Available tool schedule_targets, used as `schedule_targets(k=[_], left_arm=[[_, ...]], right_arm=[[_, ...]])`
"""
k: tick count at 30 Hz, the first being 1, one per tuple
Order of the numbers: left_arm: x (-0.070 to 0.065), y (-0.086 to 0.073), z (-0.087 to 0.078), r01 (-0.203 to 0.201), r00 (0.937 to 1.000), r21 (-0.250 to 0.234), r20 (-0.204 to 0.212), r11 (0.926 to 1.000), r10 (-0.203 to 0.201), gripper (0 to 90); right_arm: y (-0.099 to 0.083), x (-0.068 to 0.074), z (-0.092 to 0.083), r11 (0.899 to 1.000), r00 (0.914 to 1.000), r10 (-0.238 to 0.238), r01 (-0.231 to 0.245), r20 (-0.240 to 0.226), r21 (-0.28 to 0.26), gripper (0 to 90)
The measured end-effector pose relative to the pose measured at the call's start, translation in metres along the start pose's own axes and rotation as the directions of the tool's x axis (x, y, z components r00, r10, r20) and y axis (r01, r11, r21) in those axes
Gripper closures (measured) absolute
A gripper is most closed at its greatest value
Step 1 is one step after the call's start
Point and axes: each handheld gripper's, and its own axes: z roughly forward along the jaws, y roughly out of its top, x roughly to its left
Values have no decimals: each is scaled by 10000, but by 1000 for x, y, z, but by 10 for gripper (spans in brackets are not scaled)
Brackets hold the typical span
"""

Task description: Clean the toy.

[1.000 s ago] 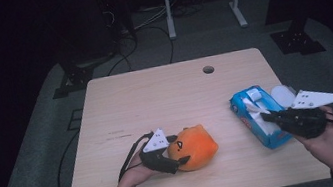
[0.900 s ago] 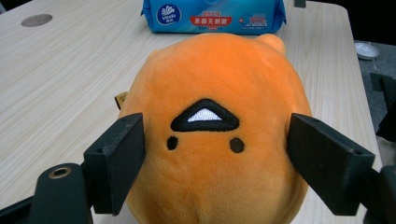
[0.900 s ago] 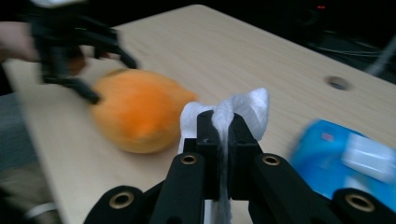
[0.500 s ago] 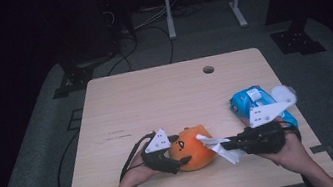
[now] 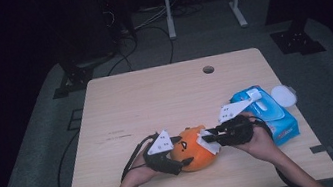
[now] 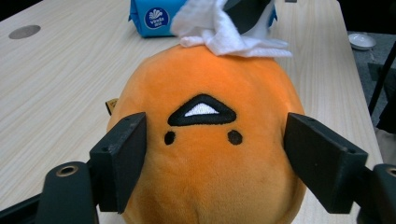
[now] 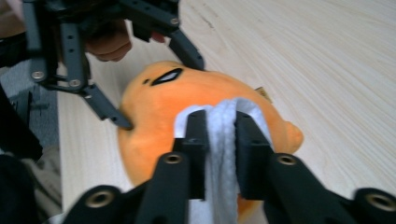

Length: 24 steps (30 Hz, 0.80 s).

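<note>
- Orange plush toy (image 5: 194, 149) sits near the table's (image 5: 155, 100) front edge, clamped at both sides by the left gripper (image 6: 210, 154).
- Right gripper (image 7: 219, 140), jaws just easing wider, pinches a white wipe (image 7: 223, 154) against the toy.

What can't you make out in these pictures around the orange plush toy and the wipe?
- Underside of the orange plush toy: left gripper view, cut off by the bottom edge.
- Lower end of the white wipe: right gripper view, hidden between the right gripper jaws.
- Print on the blue wipes pack: high view, too small; left gripper view, cut by the top edge.
- Whether the left gripper pads press the toy: the plush fur hides the contact.
</note>
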Motion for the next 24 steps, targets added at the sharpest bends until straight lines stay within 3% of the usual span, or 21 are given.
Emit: schedule_targets(k=[6,10,12,15,18,20,22,24], left_arm=[[-3,1,3,-354,9993,146,118,9993,352,243],[-1,1,2,-332,9993,254,186,9991,327,240],[1,6,-3,-218,9996,569,185,9981,208,193],[2,13,-11,62,10000,1203,66,9927,-71,104],[0,9,-8,237,9993,1419,248,9896,-275,109],[1,5,-5,66,9999,1361,131,9907,-85,155],[4,3,-5,317,9994,1100,134,9934,-334,187],[8,-1,-5,332,9994,974,57,9947,-339,205]], right_arm=[[-12,-12,10,9986,9971,520,-524,-561,-68,640],[-16,-14,18,9967,9940,761,-781,-780,-231,649],[-19,-14,22,9946,9908,986,-1012,-924,-239,671],[-20,-11,23,9925,9901,1203,-1216,-730,-132,706],[-22,-10,20,9906,9888,1361,-1368,-619,-77,740],[-23,-10,19,9896,9878,1433,-1440,-606,-62,770],[-21,-6,16,9906,9899,1369,-1370,-372,7,794],[-18,-1,11,9913,9910,1315,-1316,-262,-33,815]])
